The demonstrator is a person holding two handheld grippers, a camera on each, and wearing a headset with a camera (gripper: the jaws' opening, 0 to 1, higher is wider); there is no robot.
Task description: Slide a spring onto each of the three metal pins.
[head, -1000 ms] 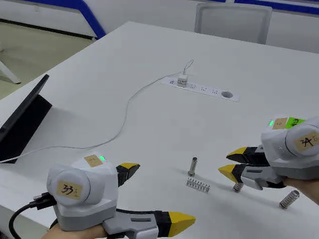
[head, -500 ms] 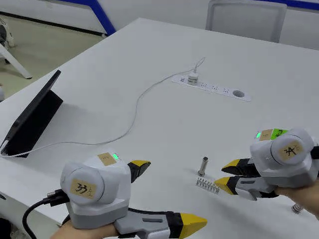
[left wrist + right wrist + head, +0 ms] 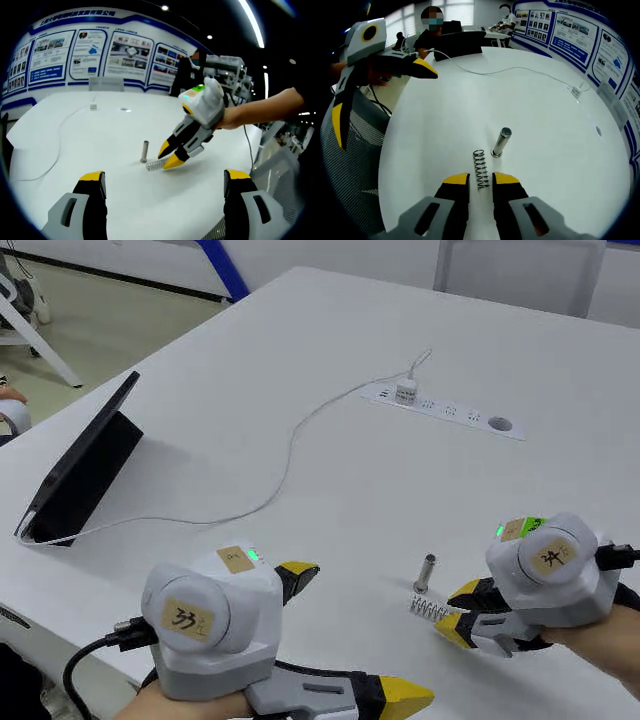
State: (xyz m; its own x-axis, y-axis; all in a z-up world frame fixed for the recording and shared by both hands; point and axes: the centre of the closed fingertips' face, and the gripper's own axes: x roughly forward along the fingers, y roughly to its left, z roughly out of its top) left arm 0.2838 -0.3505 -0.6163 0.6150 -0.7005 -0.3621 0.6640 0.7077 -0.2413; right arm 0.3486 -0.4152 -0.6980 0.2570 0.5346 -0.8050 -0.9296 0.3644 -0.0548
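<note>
One bare metal pin (image 3: 427, 572) stands upright on the white table (image 3: 330, 360). A loose spring (image 3: 428, 608) lies flat just in front of it. My right gripper (image 3: 455, 612) reaches in from the right, low over the table. In the right gripper view the pin (image 3: 500, 141) stands beyond the spring (image 3: 480, 167), and the right gripper (image 3: 481, 180) is open by a narrow gap with the spring's near end between its tips. My left gripper (image 3: 352, 638) is held wide open at the front left with nothing in it. The left gripper view looks past the left gripper (image 3: 165, 177) at the pin (image 3: 145, 151) and spring (image 3: 155, 164).
A white power strip (image 3: 445, 412) lies at the back, with a cable (image 3: 290, 455) running left toward a dark tablet (image 3: 85, 465) propped near the table's left edge. People sit beyond the table (image 3: 432, 30).
My right gripper has moved left to the loose spring, so its tips now flank the spring's end. The left gripper stays wide open. The head camera has shifted.
</note>
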